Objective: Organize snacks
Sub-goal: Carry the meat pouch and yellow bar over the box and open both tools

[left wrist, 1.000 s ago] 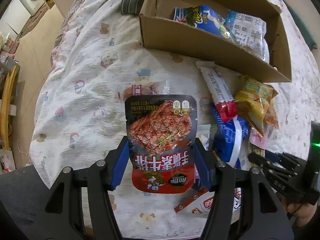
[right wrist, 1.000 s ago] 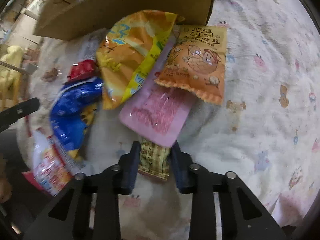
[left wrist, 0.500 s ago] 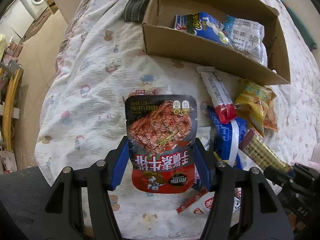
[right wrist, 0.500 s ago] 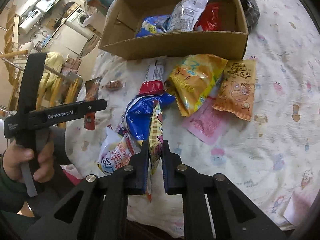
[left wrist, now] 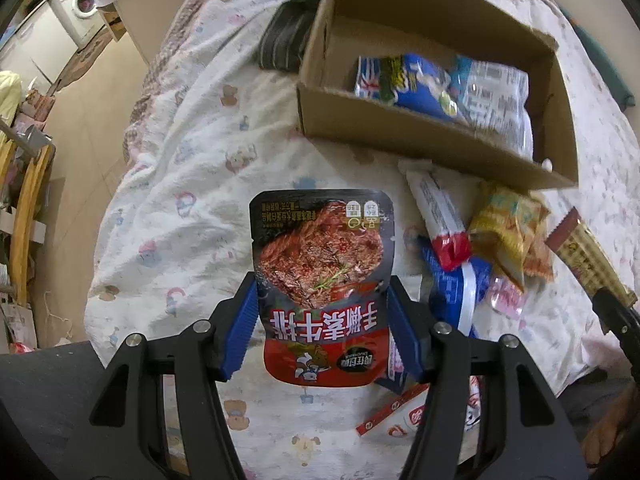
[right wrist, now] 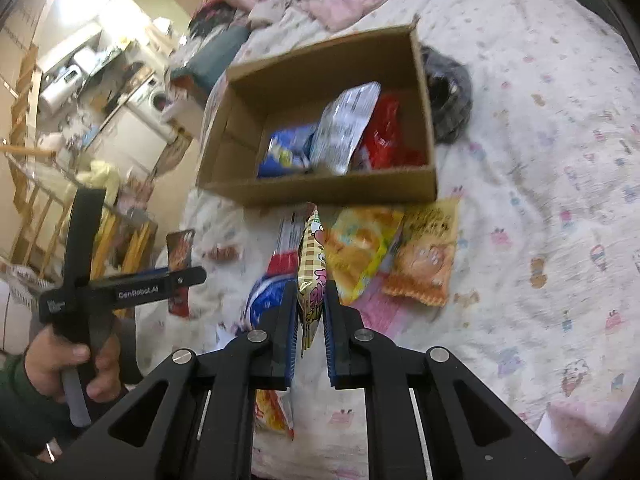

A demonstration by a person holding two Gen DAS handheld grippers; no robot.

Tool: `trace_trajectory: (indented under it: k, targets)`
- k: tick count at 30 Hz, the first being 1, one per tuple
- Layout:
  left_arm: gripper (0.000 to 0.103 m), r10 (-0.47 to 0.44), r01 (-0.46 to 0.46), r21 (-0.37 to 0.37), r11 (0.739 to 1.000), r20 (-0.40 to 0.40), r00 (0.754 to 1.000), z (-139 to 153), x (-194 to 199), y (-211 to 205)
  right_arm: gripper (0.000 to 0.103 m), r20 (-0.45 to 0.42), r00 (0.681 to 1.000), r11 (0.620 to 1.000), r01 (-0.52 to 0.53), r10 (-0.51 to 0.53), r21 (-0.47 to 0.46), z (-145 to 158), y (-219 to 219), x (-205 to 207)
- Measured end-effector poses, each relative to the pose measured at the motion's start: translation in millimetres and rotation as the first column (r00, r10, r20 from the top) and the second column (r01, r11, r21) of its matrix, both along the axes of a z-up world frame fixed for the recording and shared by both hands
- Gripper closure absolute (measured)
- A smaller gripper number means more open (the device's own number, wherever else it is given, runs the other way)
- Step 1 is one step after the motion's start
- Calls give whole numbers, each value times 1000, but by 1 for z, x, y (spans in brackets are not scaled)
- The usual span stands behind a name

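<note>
My left gripper (left wrist: 322, 304) is shut on a red and black jerky pouch (left wrist: 322, 264), held above the bed. My right gripper (right wrist: 310, 300) is shut on a thin checkered wafer packet (right wrist: 310, 256), lifted off the snack pile. The same wafer packet (left wrist: 588, 256) shows at the right edge of the left wrist view. A cardboard box (right wrist: 320, 192) beyond the pile holds a blue bag (right wrist: 286, 148), a silver bag (right wrist: 348, 124) and a red bag (right wrist: 390, 136). The box (left wrist: 400, 128) sits ahead and to the right in the left wrist view.
Loose snacks lie on the printed bedspread (right wrist: 540, 200) in front of the box: a yellow bag (right wrist: 360, 252), an orange peanut pack (right wrist: 428, 260), a pink pouch (right wrist: 380, 312), a blue bag (left wrist: 456, 288). A dark striped cloth (left wrist: 286, 40) lies by the box. A hand (right wrist: 72, 364) holds the other gripper at left.
My right gripper closed on the wafer packet and lifted it up from the pile, tilting toward the box. My left gripper kept still with the jerky pouch.
</note>
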State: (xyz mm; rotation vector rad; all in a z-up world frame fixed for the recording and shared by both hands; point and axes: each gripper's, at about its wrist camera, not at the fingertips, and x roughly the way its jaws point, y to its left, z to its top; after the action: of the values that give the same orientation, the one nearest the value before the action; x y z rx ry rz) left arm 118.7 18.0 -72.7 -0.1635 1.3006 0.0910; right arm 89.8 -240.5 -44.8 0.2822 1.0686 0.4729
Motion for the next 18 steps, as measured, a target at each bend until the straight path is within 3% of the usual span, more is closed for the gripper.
trace_trajectory:
  k: [11,18]
  targets:
    - [46,-23,23,-6,1000,53,998,27,20,-9,91,71,993,994,94,-99,60,18,-19,12]
    - [46,-75,72,33,997,96,993,49,45,-16,91,138,980,988,132,-143,82,44,-21,30]
